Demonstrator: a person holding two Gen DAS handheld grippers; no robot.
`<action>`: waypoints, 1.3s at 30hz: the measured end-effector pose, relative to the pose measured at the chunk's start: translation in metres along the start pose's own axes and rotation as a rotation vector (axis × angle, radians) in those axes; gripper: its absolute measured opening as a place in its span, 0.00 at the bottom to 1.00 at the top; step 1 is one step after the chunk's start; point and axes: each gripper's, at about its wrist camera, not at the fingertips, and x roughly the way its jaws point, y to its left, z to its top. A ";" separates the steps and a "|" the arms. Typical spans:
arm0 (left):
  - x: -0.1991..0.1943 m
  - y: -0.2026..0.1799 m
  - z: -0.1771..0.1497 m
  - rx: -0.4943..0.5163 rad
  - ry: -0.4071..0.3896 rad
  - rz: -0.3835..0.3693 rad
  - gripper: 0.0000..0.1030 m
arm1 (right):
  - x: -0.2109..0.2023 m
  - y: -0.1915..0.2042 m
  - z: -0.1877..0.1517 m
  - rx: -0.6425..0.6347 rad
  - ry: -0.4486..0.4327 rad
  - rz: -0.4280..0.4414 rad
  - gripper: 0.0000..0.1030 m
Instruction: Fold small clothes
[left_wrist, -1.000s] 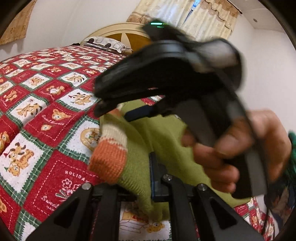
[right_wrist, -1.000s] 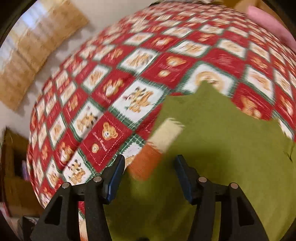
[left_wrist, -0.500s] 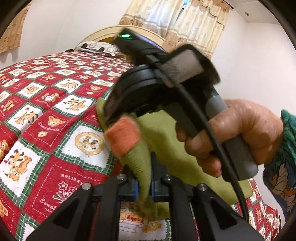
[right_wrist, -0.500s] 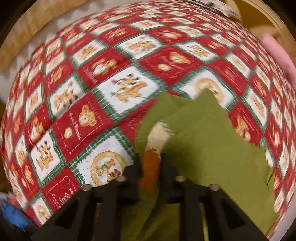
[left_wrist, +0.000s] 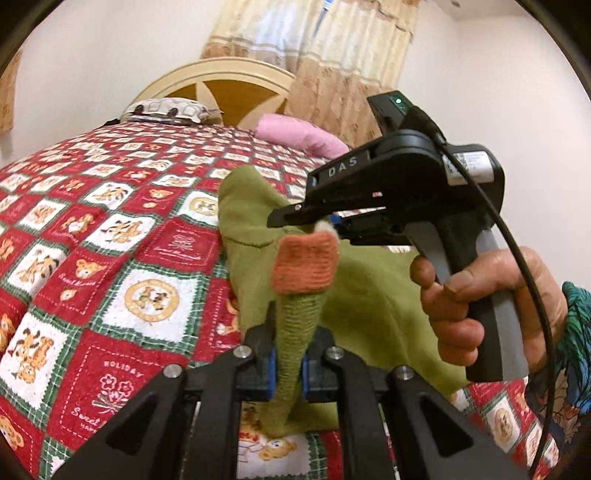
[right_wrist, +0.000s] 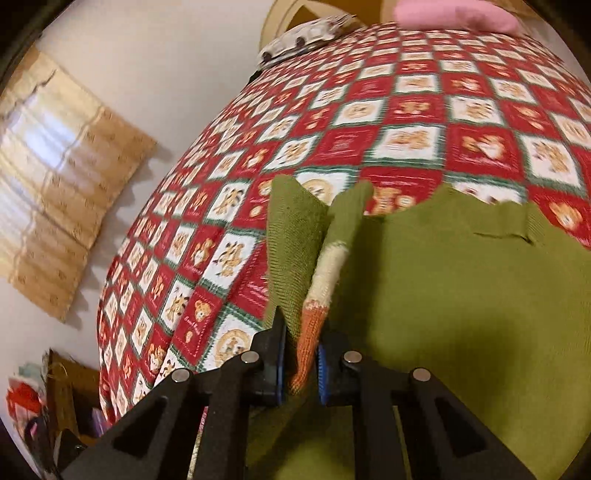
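A small olive-green sweater (right_wrist: 461, 295) lies on the red patchwork quilt (left_wrist: 110, 258). One sleeve ends in a cream band and an orange cuff (right_wrist: 308, 332). My right gripper (right_wrist: 300, 369) is shut on that cuff, and the sleeve is pulled taut towards it. In the left wrist view, a hand carries the right gripper (left_wrist: 284, 219) above the sweater, with the orange cuff (left_wrist: 306, 264) hanging from its tips. My left gripper (left_wrist: 288, 365) is shut on a ribbed green edge of the sweater (left_wrist: 369, 295), which is lifted off the quilt.
A pink pillow (left_wrist: 299, 134) and a patterned pillow (left_wrist: 166, 109) lie at the headboard (left_wrist: 221, 85). Curtains hang behind the bed. The quilt stretches bare to the left of the sweater. A cluttered shelf (right_wrist: 55, 398) stands beside the bed's left edge.
The right gripper went from open around the orange cuff to shut on it, then carried the sleeve up and over the sweater. The left gripper kept its hold and shifted slightly.
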 end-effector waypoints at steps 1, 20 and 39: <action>0.003 -0.005 0.001 0.016 0.023 -0.006 0.09 | -0.003 -0.005 -0.002 0.015 -0.008 0.006 0.13; 0.041 -0.055 -0.011 0.130 0.185 -0.038 0.09 | -0.047 -0.097 -0.043 0.166 -0.089 -0.016 0.12; 0.049 -0.048 -0.016 0.085 0.205 -0.078 0.10 | -0.027 -0.119 -0.009 0.290 -0.113 0.080 0.59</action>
